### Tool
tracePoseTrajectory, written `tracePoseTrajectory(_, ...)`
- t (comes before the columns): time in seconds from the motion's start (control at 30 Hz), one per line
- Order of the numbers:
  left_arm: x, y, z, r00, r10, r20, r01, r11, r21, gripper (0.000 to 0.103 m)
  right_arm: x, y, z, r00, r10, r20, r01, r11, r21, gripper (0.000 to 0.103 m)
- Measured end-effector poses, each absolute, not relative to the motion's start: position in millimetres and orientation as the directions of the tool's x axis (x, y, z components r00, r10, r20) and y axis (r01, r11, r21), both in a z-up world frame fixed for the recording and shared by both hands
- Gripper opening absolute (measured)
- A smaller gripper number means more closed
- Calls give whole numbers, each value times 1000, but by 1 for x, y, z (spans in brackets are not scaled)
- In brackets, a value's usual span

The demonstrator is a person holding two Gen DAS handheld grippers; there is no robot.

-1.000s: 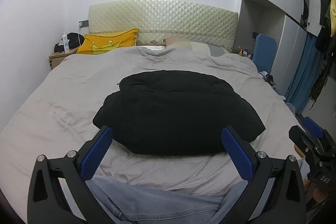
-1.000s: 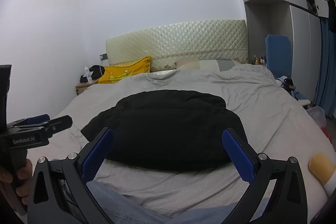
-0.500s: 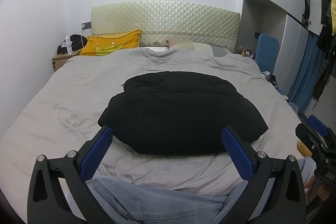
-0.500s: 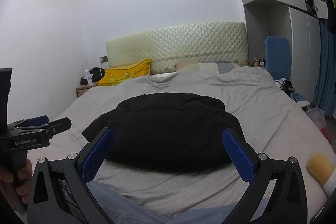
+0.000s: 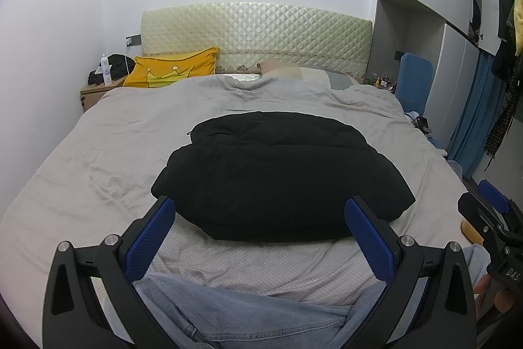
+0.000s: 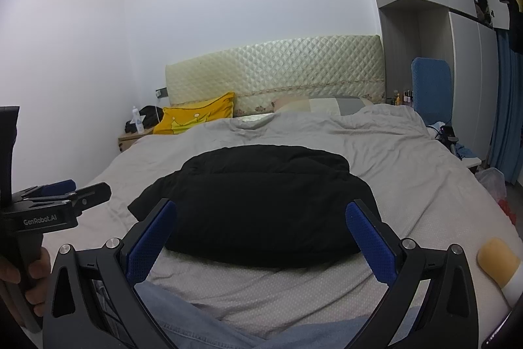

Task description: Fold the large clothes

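A black puffy jacket (image 5: pixel 278 175) lies folded into a compact bundle in the middle of the grey bed (image 5: pixel 81 185); it also shows in the right wrist view (image 6: pixel 261 201). My left gripper (image 5: pixel 260 215) is open and empty, held back from the jacket's near edge. My right gripper (image 6: pixel 261 218) is open and empty at the same distance. Each gripper shows at the side of the other's view: the right one in the left wrist view (image 5: pixel 490 218), the left one in the right wrist view (image 6: pixel 62 198). Light blue denim (image 5: pixel 248 316) lies at the bed's near edge under both grippers.
A yellow pillow (image 5: pixel 173 71) and a quilted headboard (image 5: pixel 258 35) stand at the far end. A nightstand (image 5: pixel 94 94) with a bottle is at the back left. A wardrobe (image 5: pixel 457 54), a blue chair (image 5: pixel 415 80) and blue curtains are to the right. A yellow object (image 6: pixel 497 260) sits at the bed's right corner.
Both grippers have risen and drawn back slightly from the bed; the jacket sits lower and a little farther in view. The jacket has not moved. Both grippers stay open.
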State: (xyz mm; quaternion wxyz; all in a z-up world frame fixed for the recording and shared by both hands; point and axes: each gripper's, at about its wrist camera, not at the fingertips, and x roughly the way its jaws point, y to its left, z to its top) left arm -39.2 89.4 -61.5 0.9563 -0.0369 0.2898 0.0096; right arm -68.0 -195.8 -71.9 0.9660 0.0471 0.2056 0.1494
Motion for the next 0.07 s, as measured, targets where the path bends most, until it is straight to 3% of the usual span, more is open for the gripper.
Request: tracePoseTrajectory(0.07, -39, 89, -61, 832, 0, -555, -41, 997, -62, 103, -68, -196, -72, 870, 311, -383, -270, 950, 158, 103)
